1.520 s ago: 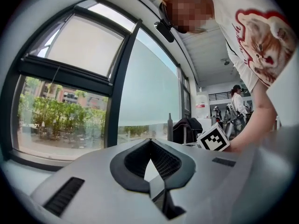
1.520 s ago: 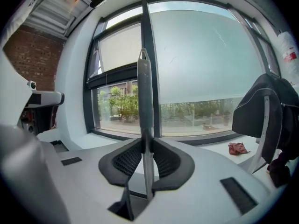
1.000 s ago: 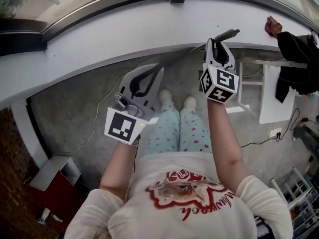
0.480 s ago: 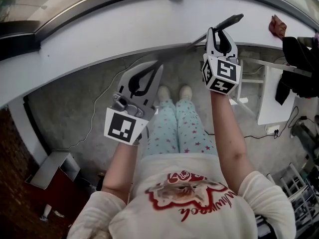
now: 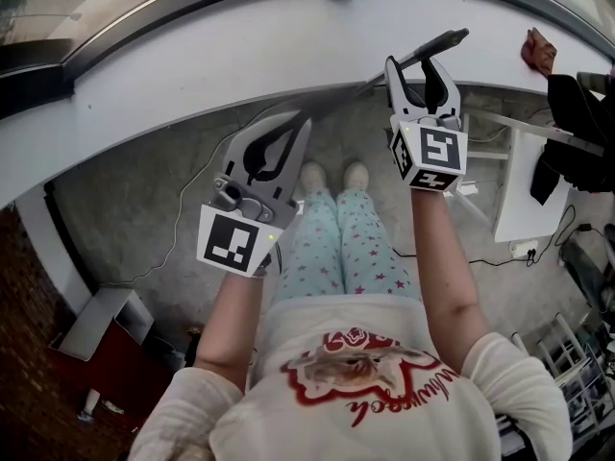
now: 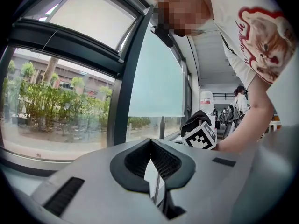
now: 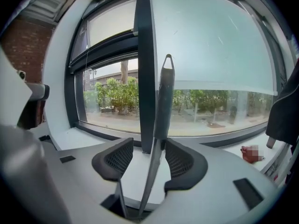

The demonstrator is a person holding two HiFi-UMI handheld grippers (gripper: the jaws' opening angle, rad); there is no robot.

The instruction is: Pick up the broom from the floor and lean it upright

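The broom's thin grey handle (image 5: 437, 44) slants up against the white window ledge (image 5: 240, 56), its dark grip end (image 7: 164, 92) in front of the window frame. My right gripper (image 5: 415, 65) is around the handle just below that grip. Its jaws are opening, and in the right gripper view (image 7: 154, 158) the handle stands between the pads with a gap on the left side. My left gripper (image 5: 306, 123) sits lower left with its tips together (image 6: 150, 146). The handle runs past those tips; I cannot tell whether it is pinched. The broom head is hidden.
A white shelf unit (image 5: 524, 181) with a dark garment (image 5: 577, 113) stands at the right. A reddish cloth (image 5: 535, 51) lies on the ledge. A thin cable (image 5: 183, 229) trails over the grey floor; a grey box (image 5: 106, 325) sits lower left. My feet (image 5: 332, 176) are below the ledge.
The right gripper's jaws were tight on the handle and have now spread apart around it. Both hands have drifted slightly; the handle still rests against the ledge.
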